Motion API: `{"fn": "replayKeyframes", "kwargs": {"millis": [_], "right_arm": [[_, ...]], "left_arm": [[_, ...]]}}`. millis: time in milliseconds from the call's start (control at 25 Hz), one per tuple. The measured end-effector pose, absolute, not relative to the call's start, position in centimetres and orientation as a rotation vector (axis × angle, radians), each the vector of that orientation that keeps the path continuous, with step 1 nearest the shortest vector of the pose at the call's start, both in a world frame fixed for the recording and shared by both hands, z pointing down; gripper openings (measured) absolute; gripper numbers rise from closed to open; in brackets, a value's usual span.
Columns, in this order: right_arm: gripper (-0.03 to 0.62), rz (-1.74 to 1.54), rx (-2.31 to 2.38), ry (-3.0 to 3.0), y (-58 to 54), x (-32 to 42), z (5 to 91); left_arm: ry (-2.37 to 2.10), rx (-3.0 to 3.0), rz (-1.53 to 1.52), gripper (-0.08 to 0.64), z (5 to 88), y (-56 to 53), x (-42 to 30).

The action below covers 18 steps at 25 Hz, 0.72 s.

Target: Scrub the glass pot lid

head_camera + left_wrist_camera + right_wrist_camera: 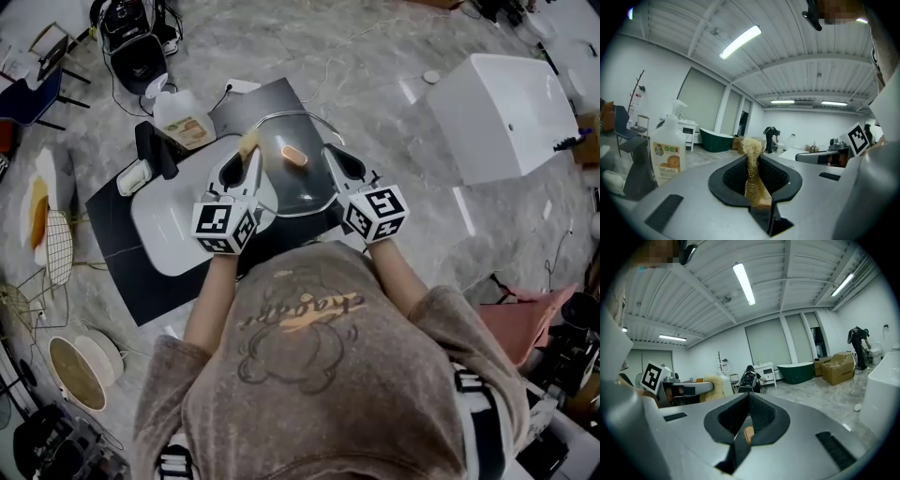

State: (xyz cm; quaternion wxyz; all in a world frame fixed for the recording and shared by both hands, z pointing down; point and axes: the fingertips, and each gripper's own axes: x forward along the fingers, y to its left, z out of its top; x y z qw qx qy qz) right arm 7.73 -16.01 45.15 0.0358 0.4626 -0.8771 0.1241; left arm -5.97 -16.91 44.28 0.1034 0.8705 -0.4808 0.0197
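Observation:
The glass pot lid (302, 187), round with a metal rim and an orange knob (293, 155), sits between my two grippers above the white tray (169, 230). My left gripper (247, 161) is shut on a tan loofah scrubber (248, 143) (752, 161), which stands up between its black pads by the lid's left edge. My right gripper (330, 157) (746, 401) is shut at the lid's right rim. An orange sliver (748, 433) shows low between its pads. In the right gripper view the glass itself cannot be made out.
A soap bottle (183, 120) (668, 150) stands behind the tray, with a black holder (155, 150) and a small dish (134, 176) beside it. A black mat (122, 272) lies under the tray. A white box (502, 112) stands at the right, and wire racks and baskets (56, 248) at the left.

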Motion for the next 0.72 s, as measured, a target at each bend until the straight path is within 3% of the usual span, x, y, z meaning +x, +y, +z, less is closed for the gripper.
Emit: {"fn": "replayKeyframes", "kwargs": {"millis": [720], "right_arm": [[0.002, 0.332, 1.459, -2.660, -16.59, 8.42, 44.97]], "left_arm": [[-1.424, 2.537, 0.040, 0.066, 44.00, -16.61, -6.08]]}}
